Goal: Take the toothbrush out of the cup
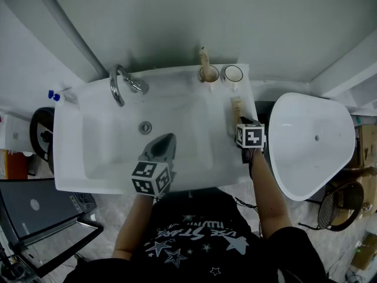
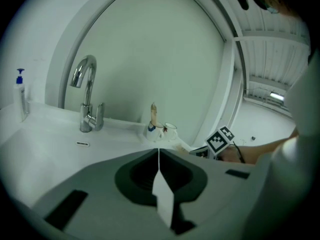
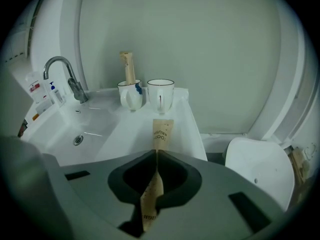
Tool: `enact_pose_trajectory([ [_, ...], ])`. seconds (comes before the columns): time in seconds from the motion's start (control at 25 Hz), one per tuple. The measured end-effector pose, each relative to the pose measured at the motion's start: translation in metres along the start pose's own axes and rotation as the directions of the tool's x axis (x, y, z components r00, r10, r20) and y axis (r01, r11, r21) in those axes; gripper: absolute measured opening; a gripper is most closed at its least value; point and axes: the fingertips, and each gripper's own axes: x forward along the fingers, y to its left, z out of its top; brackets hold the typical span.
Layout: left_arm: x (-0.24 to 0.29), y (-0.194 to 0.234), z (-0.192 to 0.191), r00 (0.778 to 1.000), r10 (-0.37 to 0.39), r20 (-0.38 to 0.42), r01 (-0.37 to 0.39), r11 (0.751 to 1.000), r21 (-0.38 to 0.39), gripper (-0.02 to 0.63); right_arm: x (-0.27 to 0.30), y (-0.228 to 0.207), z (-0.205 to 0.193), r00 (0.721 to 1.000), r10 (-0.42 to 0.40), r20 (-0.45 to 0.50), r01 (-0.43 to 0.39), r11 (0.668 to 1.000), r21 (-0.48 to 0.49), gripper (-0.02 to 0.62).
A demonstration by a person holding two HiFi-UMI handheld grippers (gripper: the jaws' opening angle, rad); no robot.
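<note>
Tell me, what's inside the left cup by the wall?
A paper-wrapped toothbrush stands in that cup, poking above the rim. Its lower end is hidden by the cup wall.

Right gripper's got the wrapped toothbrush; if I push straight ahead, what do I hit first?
Most likely the empty cup, dead ahead of the right gripper; the tip of the held toothbrush would touch it first. How far off is unclear.
</note>
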Motion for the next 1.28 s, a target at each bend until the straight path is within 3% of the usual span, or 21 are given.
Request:
enact_pose_trajectory([
  [0.36,0.001,0.000,0.000,1.000,-0.006,0.000,0.006,1.000,-0.011,0.021,-0.005,0.009,0.009,0.998,0.023,0.055,-0.021,0.999,-0.050,0.025],
  [0.56,-0.002,0.002,0.007,1.000,-0.011,0.015,0.011,1.000,-0.013,0.021,-0.017,0.015,0.021,0.995,0.021,0.096,-0.016,0.998,-0.059,0.086],
  [0.88,-0.010,0.006,0.015,0.999,-0.009,0.044,0.009,1.000,-0.018,0.021,-0.033,0.032,0.038,0.988,0.039,0.150,-0.026,0.996,-0.086,0.086],
  [1.28,-0.026,0.025,0.041,0.994,0.027,0.110,-0.028,1.000,0.002,0.021,-0.055,0.073,0.110,0.931,0.150,0.332,-0.108,0.984,-0.142,0.015],
])
